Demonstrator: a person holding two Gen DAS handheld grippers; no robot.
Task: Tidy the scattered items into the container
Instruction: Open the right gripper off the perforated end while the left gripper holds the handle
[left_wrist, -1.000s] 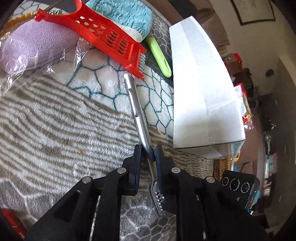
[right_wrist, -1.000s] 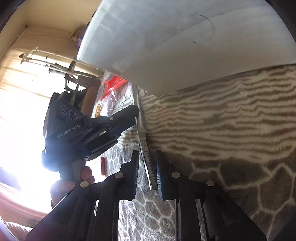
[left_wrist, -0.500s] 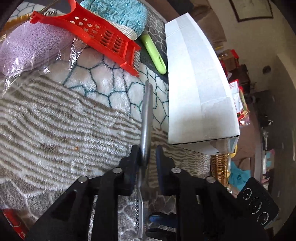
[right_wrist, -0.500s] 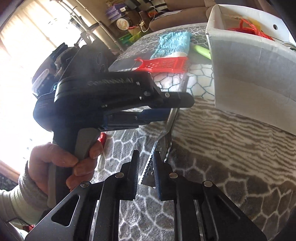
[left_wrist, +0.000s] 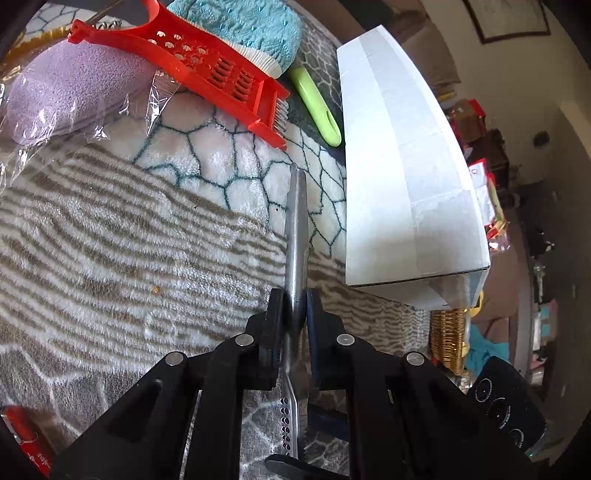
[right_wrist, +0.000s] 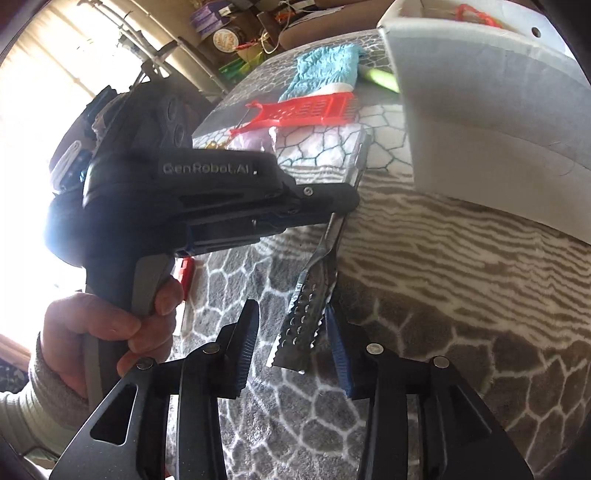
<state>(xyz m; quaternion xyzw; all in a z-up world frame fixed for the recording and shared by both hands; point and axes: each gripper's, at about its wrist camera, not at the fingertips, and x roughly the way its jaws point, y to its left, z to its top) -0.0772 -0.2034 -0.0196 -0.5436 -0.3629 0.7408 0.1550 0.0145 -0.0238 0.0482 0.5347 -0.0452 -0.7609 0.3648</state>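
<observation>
Right wrist only: right gripper (right_wrist: 291, 341) opening around tongs (right_wrist: 306, 314), left gripper (left_wrist: 294, 306) clamped on them.

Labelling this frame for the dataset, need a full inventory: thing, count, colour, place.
metal grater: 1, silver, lifted over the blanket, clamped in the left gripper
box: 1, white, right on the blanket
red grater: 1, red, far side
sponge: 1, purple, in clear wrap, far left
cloth: 1, turquoise, behind the red grater
handle: 1, green, beside the box
blanket: 1, patterned beige-grey, beneath everything
left gripper: 1, black, shut on the metal grater
right gripper: 1, black, jaws opening around the grater's toothed end
</observation>
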